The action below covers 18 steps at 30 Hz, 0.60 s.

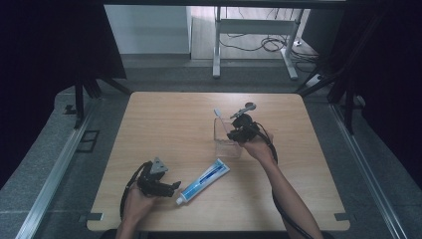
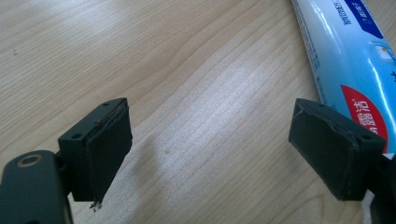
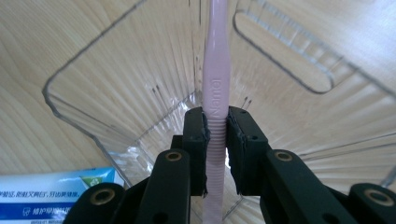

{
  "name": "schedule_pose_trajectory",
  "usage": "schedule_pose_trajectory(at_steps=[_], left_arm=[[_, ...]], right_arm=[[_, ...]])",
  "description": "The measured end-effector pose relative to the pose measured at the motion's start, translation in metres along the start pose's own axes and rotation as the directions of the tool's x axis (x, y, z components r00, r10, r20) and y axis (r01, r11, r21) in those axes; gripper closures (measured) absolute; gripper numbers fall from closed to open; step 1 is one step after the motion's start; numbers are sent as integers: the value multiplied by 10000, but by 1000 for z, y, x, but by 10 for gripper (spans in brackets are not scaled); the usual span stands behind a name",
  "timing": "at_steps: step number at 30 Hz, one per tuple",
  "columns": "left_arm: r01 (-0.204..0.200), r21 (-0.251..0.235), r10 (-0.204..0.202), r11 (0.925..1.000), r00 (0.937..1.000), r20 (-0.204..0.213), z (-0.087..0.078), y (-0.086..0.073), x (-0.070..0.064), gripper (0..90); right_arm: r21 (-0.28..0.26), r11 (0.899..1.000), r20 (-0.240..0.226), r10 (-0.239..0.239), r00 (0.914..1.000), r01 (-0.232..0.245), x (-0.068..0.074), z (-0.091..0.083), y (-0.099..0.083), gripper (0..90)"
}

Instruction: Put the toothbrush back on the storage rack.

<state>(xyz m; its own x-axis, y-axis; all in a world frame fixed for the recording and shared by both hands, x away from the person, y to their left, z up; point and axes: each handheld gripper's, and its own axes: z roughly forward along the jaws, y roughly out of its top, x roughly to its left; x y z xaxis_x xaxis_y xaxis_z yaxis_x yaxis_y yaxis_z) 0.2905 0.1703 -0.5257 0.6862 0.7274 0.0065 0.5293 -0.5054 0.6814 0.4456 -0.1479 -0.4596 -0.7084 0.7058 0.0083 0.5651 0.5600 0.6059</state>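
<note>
My right claw (image 3: pixel 215 135) pinches the pink toothbrush (image 3: pixel 215 70) by its ribbed neck, handle running straight up the frame into the clear cup (image 1: pixel 226 137), centre-right on the bench (image 1: pixel 164 114). Left claw (image 2: pixel 210 149) gapes empty; toothpaste tube (image 2: pixel 348 60) lies at upper right, long axis slanting beside its right jaw.

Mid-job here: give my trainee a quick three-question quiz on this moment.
1. True or false: the right tongs clamp the pink plastic toothbrush.
2. The blue-and-white toothpaste tube lies: A) inside the clear plastic cup; B) flat on the pale wooden table; C) between closed tongs.
3. What state are the left tongs in?

Key: 1 true; 2 B; 3 open, holding nothing, beside the tube.
</note>
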Motion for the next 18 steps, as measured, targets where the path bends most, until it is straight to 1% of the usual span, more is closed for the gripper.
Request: schedule_pose_trajectory(at_steps=[1, 4, 12, 14, 18], left_arm=[[1, 2, -1, 10000, 10000, -2, 0, 0, 0, 134], [-24, 30, 24, 10000, 10000, -14, 0, 0, 0, 135], [-39, 20, 39, 10000, 10000, -25, 0, 0, 0, 135], [-1, -5, 1, 10000, 10000, -20, 0, 0, 0, 135], [31, 1, -31, 10000, 10000, -6, 0, 1, 0, 135]], right_arm=[[17, 10000, 41, -35, 10000, 35, 0, 1, 0, 773], [1, 10000, -26, -20, 10000, 20, -1, 0, 0, 761], [-298, 9996, -64, -15, 10000, 13, 0, -5, 1, 743], [-363, 9993, -101, -1, 9999, -2, 0, -8, 1, 728], [-668, 9977, -157, -86, 9998, 75, 3, -15, 2, 679]])
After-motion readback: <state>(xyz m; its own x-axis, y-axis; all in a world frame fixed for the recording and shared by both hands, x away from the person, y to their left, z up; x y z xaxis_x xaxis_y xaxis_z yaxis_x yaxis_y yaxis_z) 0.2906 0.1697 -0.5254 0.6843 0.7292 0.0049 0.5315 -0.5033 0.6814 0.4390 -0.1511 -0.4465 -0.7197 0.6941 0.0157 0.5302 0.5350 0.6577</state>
